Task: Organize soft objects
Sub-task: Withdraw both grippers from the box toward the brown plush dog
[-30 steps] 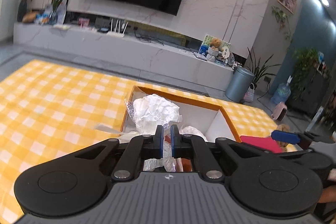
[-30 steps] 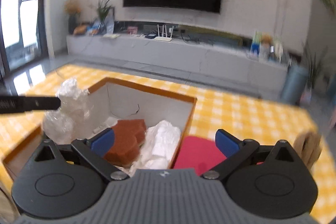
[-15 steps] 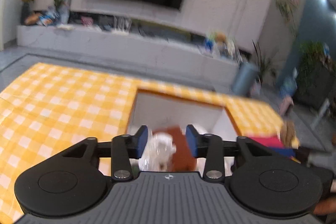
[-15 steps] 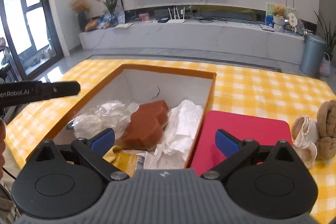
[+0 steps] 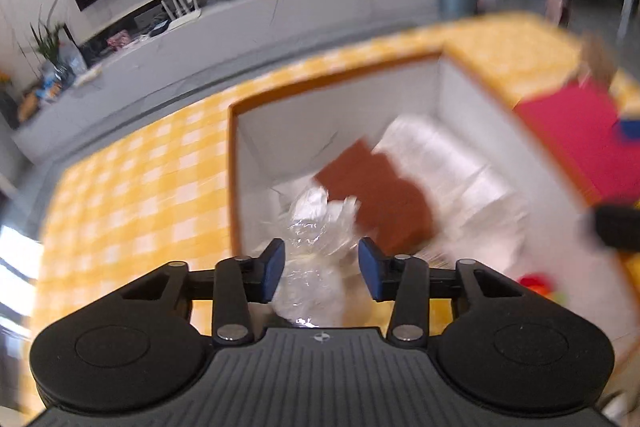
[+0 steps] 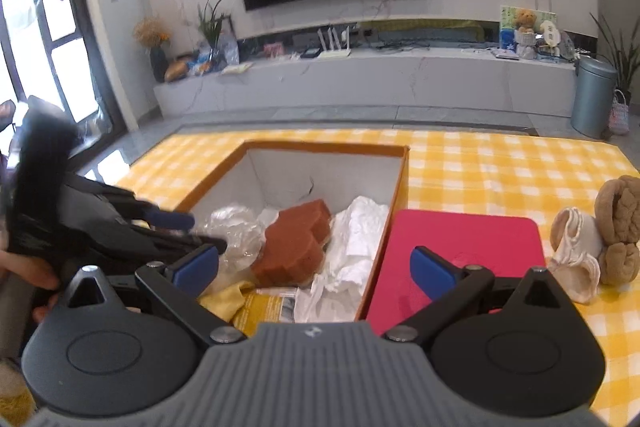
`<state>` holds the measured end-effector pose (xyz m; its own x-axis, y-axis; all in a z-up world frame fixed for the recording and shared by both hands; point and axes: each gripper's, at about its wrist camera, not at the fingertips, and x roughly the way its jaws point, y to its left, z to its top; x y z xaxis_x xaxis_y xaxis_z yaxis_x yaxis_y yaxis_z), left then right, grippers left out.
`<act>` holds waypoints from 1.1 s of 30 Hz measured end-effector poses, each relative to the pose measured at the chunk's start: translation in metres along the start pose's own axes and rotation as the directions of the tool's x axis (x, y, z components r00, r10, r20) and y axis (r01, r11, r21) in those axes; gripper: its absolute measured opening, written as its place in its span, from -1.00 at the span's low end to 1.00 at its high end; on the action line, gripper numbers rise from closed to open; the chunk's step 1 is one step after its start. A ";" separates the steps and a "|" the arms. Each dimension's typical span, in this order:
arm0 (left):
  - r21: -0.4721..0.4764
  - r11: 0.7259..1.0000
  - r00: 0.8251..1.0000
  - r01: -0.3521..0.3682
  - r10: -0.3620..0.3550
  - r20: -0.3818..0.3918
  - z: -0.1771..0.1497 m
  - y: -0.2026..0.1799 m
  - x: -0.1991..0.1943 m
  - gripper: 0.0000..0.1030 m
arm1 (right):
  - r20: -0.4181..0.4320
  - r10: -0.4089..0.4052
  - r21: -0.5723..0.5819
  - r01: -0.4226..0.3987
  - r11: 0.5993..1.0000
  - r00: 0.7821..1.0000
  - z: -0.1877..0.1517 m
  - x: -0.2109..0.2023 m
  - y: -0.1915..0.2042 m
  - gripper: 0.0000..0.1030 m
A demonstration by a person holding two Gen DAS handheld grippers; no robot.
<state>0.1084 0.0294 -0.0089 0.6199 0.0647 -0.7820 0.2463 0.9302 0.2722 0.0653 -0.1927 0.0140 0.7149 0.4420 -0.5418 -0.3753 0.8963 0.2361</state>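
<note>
An orange-rimmed white box [image 6: 400, 195] [image 5: 234, 163] sits on the yellow checked cloth. Inside lie a clear crumpled plastic bag [image 5: 320, 227] [image 6: 238, 231], a brown sponge block [image 6: 298, 243] [image 5: 380, 195] and white plastic wrap [image 6: 356, 239] [image 5: 448, 167]. My left gripper [image 5: 321, 269] is open over the box's near-left part, the clear bag lying loose between its fingers; it also shows in the right wrist view [image 6: 188, 231]. My right gripper [image 6: 316, 267] is open and empty above the box's near edge and the red mat [image 6: 460, 239].
A brown plush bear [image 6: 618, 227] and a cream cloth item [image 6: 576, 247] lie on the cloth right of the red mat. A yellow packet [image 6: 264, 307] lies in the box's near end. The left wrist view is motion-blurred. A TV wall and long cabinet stand behind.
My left gripper opened and let the clear bag drop into the box, then tilted down over it. My right gripper stayed open, shifting slightly.
</note>
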 end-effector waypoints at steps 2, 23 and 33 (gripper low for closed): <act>0.059 0.998 0.997 -0.018 0.022 -0.071 0.005 -0.005 0.013 -0.04 | 0.005 0.013 0.026 -0.014 1.000 1.000 0.001 -0.002 -0.004 0.94; -0.103 0.993 0.996 -0.052 0.044 -0.080 0.062 0.016 0.023 -0.44 | 0.023 0.003 0.124 -0.006 0.992 1.000 0.001 -0.014 -0.026 0.94; -0.132 0.982 0.990 -0.138 0.142 0.015 0.053 0.001 0.004 0.59 | 0.020 -0.019 0.159 0.016 0.987 1.000 0.003 -0.019 -0.040 0.94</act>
<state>0.1506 0.0118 0.0183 0.6599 0.1901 -0.7269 0.0575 0.9518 0.3012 0.0685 -0.2364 0.0176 0.7337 0.4254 -0.5298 -0.2656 0.8973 0.3527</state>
